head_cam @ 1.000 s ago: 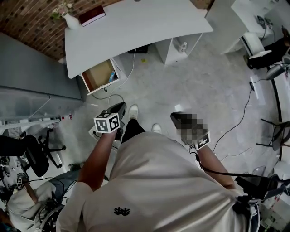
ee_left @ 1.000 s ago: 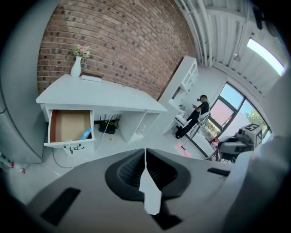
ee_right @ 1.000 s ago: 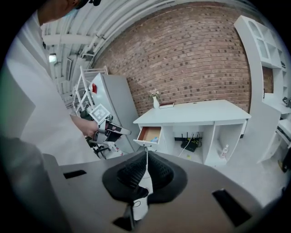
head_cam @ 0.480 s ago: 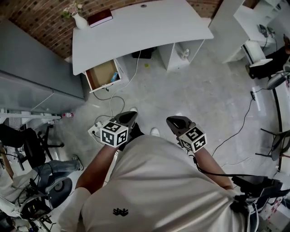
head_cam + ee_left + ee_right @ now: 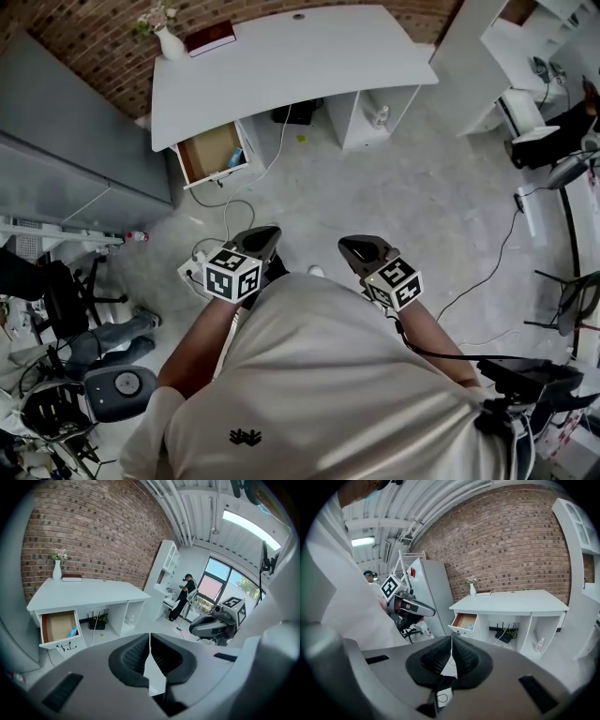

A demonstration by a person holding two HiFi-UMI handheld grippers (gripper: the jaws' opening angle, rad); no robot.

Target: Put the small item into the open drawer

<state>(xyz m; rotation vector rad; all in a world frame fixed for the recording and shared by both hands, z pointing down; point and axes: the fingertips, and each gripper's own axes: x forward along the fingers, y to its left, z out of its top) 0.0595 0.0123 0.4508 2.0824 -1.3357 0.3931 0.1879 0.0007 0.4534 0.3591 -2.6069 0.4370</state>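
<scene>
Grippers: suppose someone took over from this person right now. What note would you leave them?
Left gripper: shut, nothing between its jaws.
Right gripper: shut, also empty.
Both are held in front of the person, well away from the desk.
The drawer under the desk's left end is open, and a small blue item lies inside it.
Done: the item appears to be in the drawer already.
Left: probably nothing to carry. The drawer is not shut.

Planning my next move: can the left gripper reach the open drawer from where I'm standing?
Probably not yet. The left gripper is held close to the body, and the drawer sits well off under the desk. Only floor and a cable lie between, so stepping closer should do.
</scene>
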